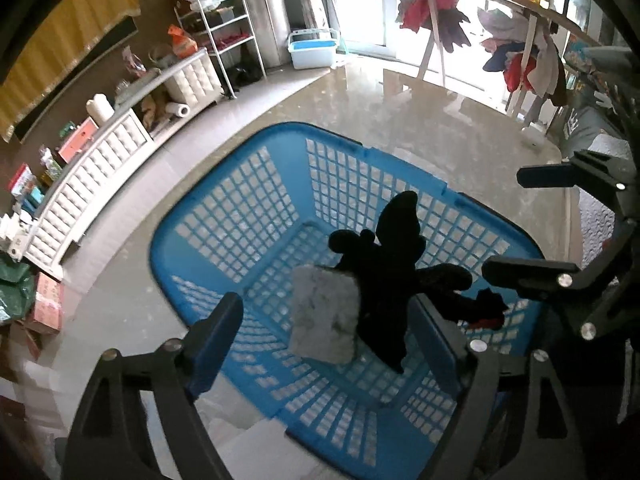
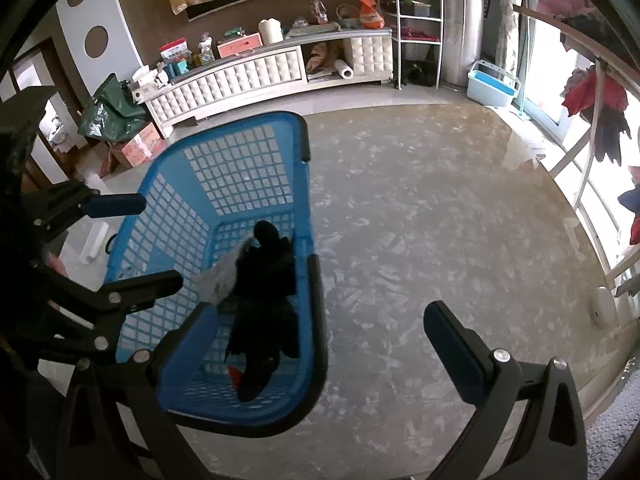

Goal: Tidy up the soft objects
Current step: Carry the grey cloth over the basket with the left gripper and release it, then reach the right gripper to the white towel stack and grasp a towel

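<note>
A blue plastic laundry basket (image 1: 256, 200) stands on the shiny floor. Inside it lies a black plush toy (image 1: 388, 276) with a small red part (image 1: 486, 322). A grey-white square soft pad (image 1: 324, 314) leans against the toy. My left gripper (image 1: 326, 344) hovers over the basket, open wide; the pad shows between its fingers with gaps on both sides. In the right wrist view the basket (image 2: 240, 168), plush (image 2: 264, 292) and pad (image 2: 218, 280) sit at lower left. My right gripper (image 2: 320, 344) is open and empty, straddling the basket's right rim. The left gripper (image 2: 132, 242) shows at left.
A white padded low cabinet (image 2: 260, 72) cluttered with boxes lines the far wall, with a metal rack (image 2: 416, 20) and a light blue tub (image 2: 492, 84) beside it. A green bag (image 2: 112, 108) and a cardboard box (image 2: 140, 146) sit behind the basket. Clothes hang on a drying rack (image 1: 440, 12) by the window.
</note>
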Action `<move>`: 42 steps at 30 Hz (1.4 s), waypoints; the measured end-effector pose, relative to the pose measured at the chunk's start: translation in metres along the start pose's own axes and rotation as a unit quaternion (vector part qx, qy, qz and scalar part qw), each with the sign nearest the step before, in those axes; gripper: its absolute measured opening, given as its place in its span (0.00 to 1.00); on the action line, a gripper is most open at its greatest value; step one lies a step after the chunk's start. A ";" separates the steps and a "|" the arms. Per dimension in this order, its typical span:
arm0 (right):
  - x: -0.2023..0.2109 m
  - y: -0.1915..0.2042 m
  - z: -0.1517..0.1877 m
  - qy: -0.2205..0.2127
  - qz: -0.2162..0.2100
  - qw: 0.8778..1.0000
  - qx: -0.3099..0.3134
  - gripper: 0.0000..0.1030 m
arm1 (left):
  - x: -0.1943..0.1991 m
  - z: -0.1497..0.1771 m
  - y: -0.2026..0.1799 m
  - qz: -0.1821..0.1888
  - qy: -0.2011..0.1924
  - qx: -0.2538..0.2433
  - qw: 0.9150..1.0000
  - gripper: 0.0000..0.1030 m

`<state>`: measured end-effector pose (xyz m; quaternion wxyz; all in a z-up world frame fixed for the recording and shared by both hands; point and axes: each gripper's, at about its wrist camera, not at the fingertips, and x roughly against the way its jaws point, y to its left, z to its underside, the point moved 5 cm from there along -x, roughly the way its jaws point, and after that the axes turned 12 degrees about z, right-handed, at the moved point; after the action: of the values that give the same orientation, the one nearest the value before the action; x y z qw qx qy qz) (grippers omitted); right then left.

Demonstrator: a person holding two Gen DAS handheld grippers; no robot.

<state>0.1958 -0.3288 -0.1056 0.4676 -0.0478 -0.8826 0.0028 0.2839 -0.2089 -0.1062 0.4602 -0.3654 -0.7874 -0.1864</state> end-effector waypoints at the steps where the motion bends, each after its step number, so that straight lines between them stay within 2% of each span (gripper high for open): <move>1: 0.003 0.002 -0.001 -0.002 -0.002 1.000 0.000 1.00 | 0.006 0.001 -0.001 -0.001 -0.005 -0.001 1.000 0.80; 6: 0.016 0.012 -0.001 -0.010 -0.003 1.000 0.010 1.00 | 0.036 0.009 0.003 -0.004 -0.032 0.029 0.999 0.80; 13: 0.043 0.026 -0.004 -0.035 0.002 0.999 0.022 1.00 | 0.074 0.032 0.001 -0.014 -0.051 0.070 0.996 0.81; 19: 0.063 0.047 0.001 -0.049 -0.002 0.998 0.038 1.00 | 0.100 0.058 0.001 -0.031 -0.067 0.088 0.993 0.89; 23: 0.072 0.065 0.003 -0.051 -0.022 0.997 0.046 1.00 | 0.114 0.079 0.006 -0.040 -0.070 0.102 0.991 1.00; 29: 0.077 0.092 0.008 -0.053 -0.029 0.996 0.063 1.00 | 0.131 0.118 0.020 -0.034 -0.072 0.150 0.985 1.00; 36: 0.074 0.134 0.017 -0.047 -0.041 0.993 0.104 1.00 | 0.145 0.160 0.033 -0.044 -0.075 0.180 0.980 1.00; 42: 0.065 0.173 0.024 -0.036 -0.067 0.988 0.134 1.00 | 0.150 0.191 0.046 -0.040 -0.074 0.200 0.976 1.00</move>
<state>0.1534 -0.1504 -0.0741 0.4367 0.0750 -0.8918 0.0915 0.1598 0.0026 -0.0753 0.4565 -0.2469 -0.8547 -0.0155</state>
